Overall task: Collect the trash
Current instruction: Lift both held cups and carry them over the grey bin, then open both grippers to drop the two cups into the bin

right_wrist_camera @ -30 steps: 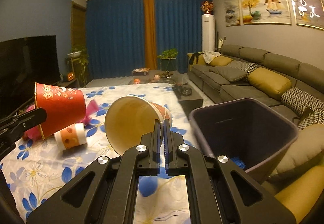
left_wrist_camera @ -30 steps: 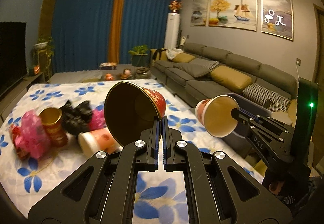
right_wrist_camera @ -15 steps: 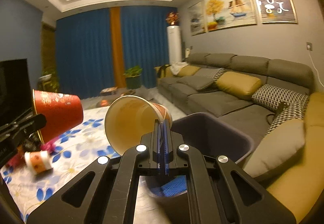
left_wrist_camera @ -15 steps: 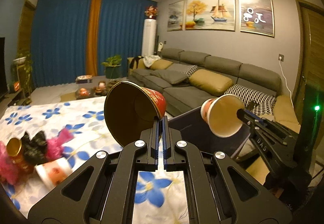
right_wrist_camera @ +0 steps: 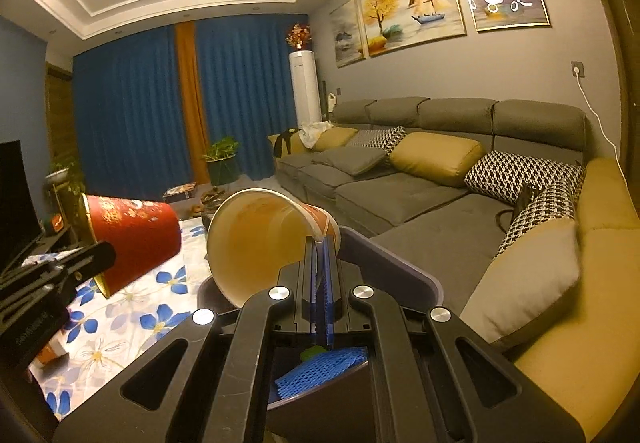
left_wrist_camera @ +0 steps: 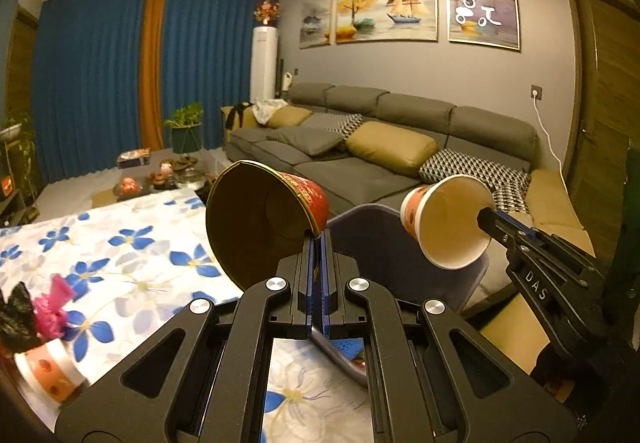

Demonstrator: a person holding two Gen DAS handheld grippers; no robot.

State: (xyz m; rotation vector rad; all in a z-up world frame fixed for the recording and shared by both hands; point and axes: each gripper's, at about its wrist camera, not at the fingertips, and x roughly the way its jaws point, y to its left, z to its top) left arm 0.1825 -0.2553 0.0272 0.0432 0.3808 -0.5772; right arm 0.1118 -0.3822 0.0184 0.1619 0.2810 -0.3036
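Note:
My left gripper is shut on the rim of a big red paper cup, held in the air beside the dark purple bin. My right gripper is shut on the rim of a white and orange paper cup, held over the bin. Each gripper shows in the other view: the right gripper with its cup, and the left gripper with the red cup. A blue foam net lies in the bin.
The flowered tablecloth holds a white and orange cup, a pink bag and a black bag at the left edge. A grey sofa with cushions stands right of the bin.
Both grippers have swung right from over the table toward the bin, each carrying its cup. The right cup has come over the bin's opening.

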